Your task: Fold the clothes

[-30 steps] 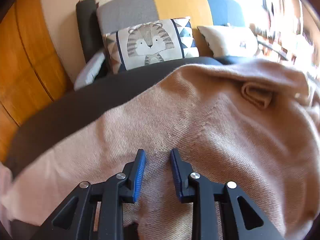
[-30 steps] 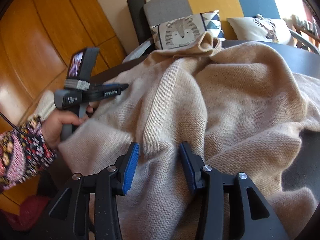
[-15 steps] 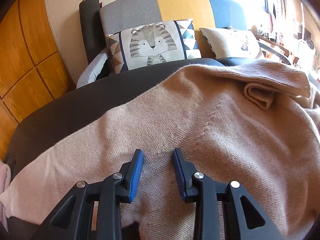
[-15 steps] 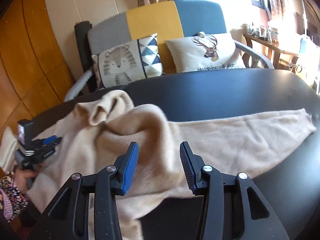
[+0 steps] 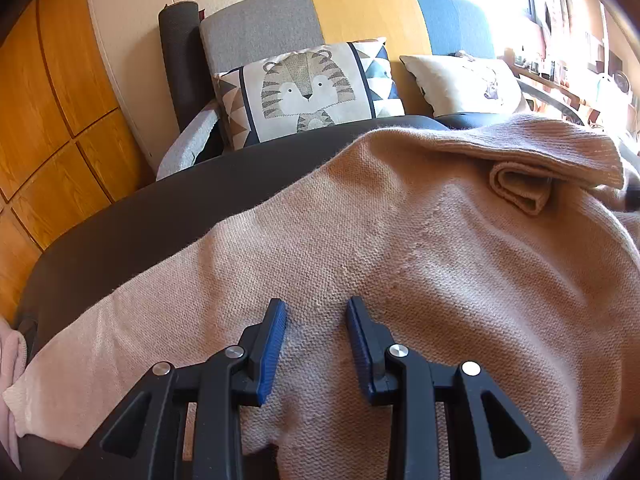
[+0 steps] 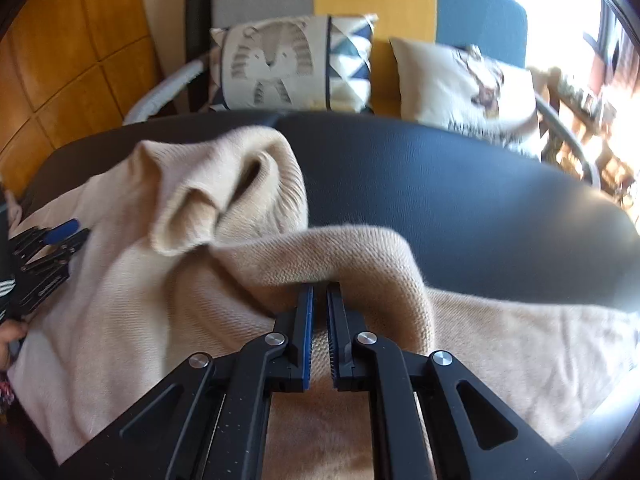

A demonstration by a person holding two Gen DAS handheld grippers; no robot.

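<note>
A beige knit sweater (image 5: 400,248) lies spread on a dark table (image 5: 160,216). My left gripper (image 5: 316,308) is open, its fingers resting over the sweater's body near the left sleeve. In the right wrist view the sweater (image 6: 132,300) has its turtleneck collar (image 6: 224,192) bunched up at the back. My right gripper (image 6: 319,292) is shut on a raised fold of the sweater and lifts it a little. One sleeve (image 6: 540,336) stretches out to the right. The left gripper (image 6: 48,244) shows at the left edge.
A sofa (image 5: 360,16) in grey, yellow and blue stands behind the table with a tiger cushion (image 5: 308,92) and a white cushion (image 5: 464,84). Wooden panels (image 5: 44,92) line the left. A pink cloth (image 5: 10,364) lies at the table's left end.
My right gripper has closed on a fold of the sweater and raised it. My left gripper has barely moved and stays open.
</note>
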